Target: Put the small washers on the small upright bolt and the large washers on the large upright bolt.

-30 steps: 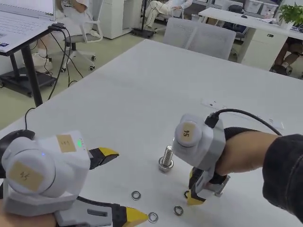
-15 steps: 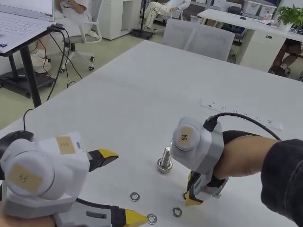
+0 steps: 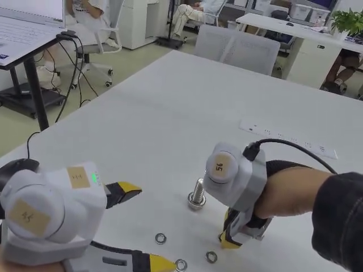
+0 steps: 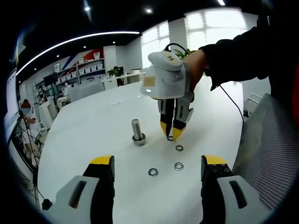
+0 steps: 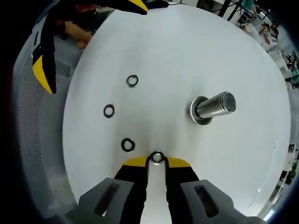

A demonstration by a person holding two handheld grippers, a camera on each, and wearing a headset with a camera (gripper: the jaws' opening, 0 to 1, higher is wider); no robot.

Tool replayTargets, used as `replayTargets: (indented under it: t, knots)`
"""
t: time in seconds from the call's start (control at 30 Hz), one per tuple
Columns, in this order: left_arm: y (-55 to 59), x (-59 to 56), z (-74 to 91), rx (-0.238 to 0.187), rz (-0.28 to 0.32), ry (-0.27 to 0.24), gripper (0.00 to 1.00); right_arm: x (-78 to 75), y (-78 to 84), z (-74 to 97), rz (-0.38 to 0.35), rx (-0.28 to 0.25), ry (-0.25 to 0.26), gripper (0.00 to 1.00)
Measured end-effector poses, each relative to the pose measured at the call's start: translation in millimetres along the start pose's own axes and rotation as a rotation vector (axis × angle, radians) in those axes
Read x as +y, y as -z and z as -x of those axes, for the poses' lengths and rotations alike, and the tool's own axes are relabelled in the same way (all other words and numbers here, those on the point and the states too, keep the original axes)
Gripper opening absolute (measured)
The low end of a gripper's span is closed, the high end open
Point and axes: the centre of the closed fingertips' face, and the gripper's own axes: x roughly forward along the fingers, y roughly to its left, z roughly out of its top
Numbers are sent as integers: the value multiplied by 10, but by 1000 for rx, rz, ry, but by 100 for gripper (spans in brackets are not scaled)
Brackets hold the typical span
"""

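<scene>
Since flat on desk (image 3: 170, 113) near bolt (image 3: 197, 192), looks light, stiff, slippery: grab washer (image 5: 157, 157) across rim. Pinches it in narrow right hand-held gripper (image 5: 157, 160); holds left hand-held gripper (image 4: 158, 161) wide, empty.

This is an open-plan office. A broad white table (image 3: 170, 102) carries a white power strip (image 3: 289, 139). Beside it, a dark desk (image 3: 33, 85) holds an open laptop (image 3: 28, 22), with black cables (image 3: 77, 62) trailing down. Around stand a swivel chair (image 3: 93, 50), a grey mesh chair back (image 3: 238, 48), a further white desk (image 3: 295, 29), a white cabinet (image 3: 133, 22) and a potted plant (image 3: 347, 18). Seated people (image 3: 195, 10) occupy the background. The left gripper view adds shelves (image 4: 91, 70) of boxes, tall windows (image 4: 215, 30) and a ceiling light strip (image 4: 70, 42).
</scene>
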Motion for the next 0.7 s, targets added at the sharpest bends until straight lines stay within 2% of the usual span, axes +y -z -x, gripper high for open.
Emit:
replayTargets:
  t: [0.7]
  knots:
    - [-2,-19,-10,3,-2,9,74,7,1,13,0,-15,-1,14]
